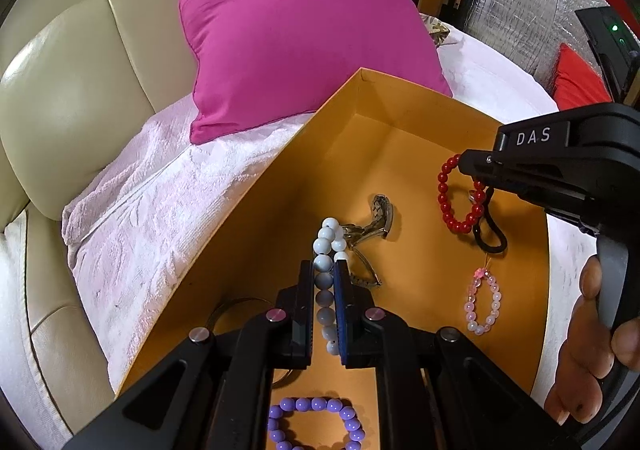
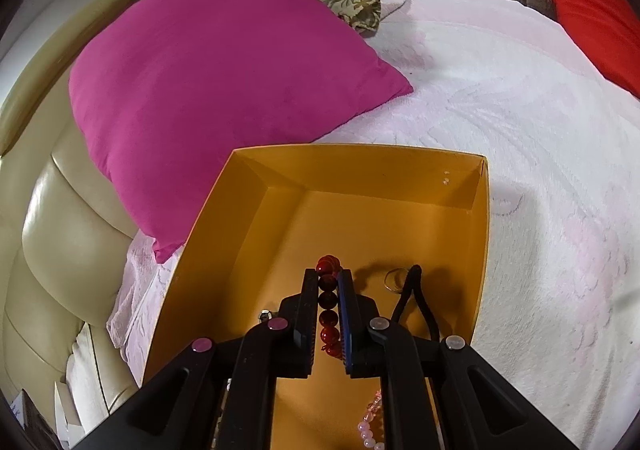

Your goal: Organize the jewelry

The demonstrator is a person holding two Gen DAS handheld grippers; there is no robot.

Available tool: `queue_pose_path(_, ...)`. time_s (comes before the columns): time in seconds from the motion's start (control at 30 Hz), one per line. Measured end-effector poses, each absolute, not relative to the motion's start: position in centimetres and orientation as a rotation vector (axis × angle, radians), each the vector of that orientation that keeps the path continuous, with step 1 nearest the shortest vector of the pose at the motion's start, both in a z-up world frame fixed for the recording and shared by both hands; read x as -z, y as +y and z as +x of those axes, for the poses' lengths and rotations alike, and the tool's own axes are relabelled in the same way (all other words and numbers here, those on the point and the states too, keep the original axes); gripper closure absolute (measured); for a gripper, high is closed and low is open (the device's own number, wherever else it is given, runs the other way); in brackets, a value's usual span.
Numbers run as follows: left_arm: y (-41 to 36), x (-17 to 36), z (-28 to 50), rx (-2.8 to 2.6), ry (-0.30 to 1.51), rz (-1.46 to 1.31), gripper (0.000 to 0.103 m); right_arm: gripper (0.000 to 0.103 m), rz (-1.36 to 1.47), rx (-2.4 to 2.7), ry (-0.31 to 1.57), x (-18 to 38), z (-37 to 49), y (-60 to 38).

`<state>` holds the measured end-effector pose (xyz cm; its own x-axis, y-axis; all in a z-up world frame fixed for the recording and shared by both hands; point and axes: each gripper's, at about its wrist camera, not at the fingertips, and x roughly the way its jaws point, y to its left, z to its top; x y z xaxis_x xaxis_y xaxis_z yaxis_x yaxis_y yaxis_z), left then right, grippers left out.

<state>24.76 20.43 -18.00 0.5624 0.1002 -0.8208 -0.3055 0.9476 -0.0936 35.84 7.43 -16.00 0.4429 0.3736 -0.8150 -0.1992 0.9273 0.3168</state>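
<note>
Both grippers clamped on bracelets over the orange box (image 1: 280,185) — left gripper (image 1: 323,282) pinches white bead bracelet (image 1: 326,250) frame centre, right gripper (image 2: 326,290) pinches red bead bracelet (image 2: 328,314) lower centre — likely dropping them inside.

Left wrist view: sits close above the near left part of the orange box (image 1: 384,153), looking forward and down along its own fingers, toward the pink pillow (image 1: 296,29) and the sofa back (image 1: 80,89). The right gripper (image 1: 464,165) enters from its right edge.

Right wrist view: close over the box's (image 2: 360,177) near end, facing its far wall, pillow (image 2: 208,81) upper left.

Both views share box, pillow, white blanket (image 2: 520,121).
</note>
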Motion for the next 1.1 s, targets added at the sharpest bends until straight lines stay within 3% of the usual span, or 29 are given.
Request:
queue_pose_path(0.27, 20.7, 18.1, 24.9, -0.252, 0.957, -0.234, 0.093, 0.091, 0.221, -0.366, 1.07, 16.2, 36.1, 7.2)
queue_pose_path(0.33, 20.7, 18.3, 25.0, -0.259, 0.967, -0.235, 0.089, 0.086, 0.238, -0.362, 1.084, 16.2, 36.1, 7.0)
queue_pose_path(0.4, 20.9, 18.3, 25.0, -0.269, 0.971, -0.234, 0.067, 0.077, 0.26, -0.377, 1.078, 16.0, 36.0, 6.7)
queue_pose_path(0.43, 20.9, 18.2, 24.9, -0.279, 0.968, -0.232, 0.061, 0.072, 0.27, -0.388, 1.071, 15.8, 35.9, 6.6)
queue_pose_path(0.47, 21.0, 18.0, 24.7, -0.29, 0.956, -0.226, 0.055, 0.07, 0.278, -0.392, 1.056, 15.4, 35.6, 6.3)
queue_pose_path(0.53, 20.8, 17.5, 24.4, -0.312, 0.925, -0.196, 0.052, 0.07, 0.287, -0.404, 1.032, 14.8, 35.0, 5.8)
queue_pose_path(0.6, 20.6, 17.2, 24.1, -0.332, 0.91, -0.18, 0.035, 0.07, 0.286, -0.415, 1.01, 14.0, 34.4, 5.3)
queue_pose_path(0.93, 18.7, 16.2, 21.8, -0.3, 0.862, -0.116, 0.027, 0.066, 0.192, -0.364, 0.896, 10.2, 27.6, -0.3)
queue_pose_path(1.0, 18.5, 15.6, 21.4, -0.274, 0.856, -0.122, 0.027, 0.046, 0.16, -0.352, 0.876, 9.5, 25.7, -1.4)
queue_pose_path(1.03, 18.4, 15.3, 21.2, -0.274, 0.844, -0.123, 0.027, 0.041, 0.138, -0.348, 0.85, 8.9, 24.4, -2.0)
queue_pose_path(1.1, 18.3, 14.0, 19.7, -0.298, 0.778, -0.129, 0.027, 0.041, 0.081, -0.338, 0.818, 8.1, 22.2, -2.7)
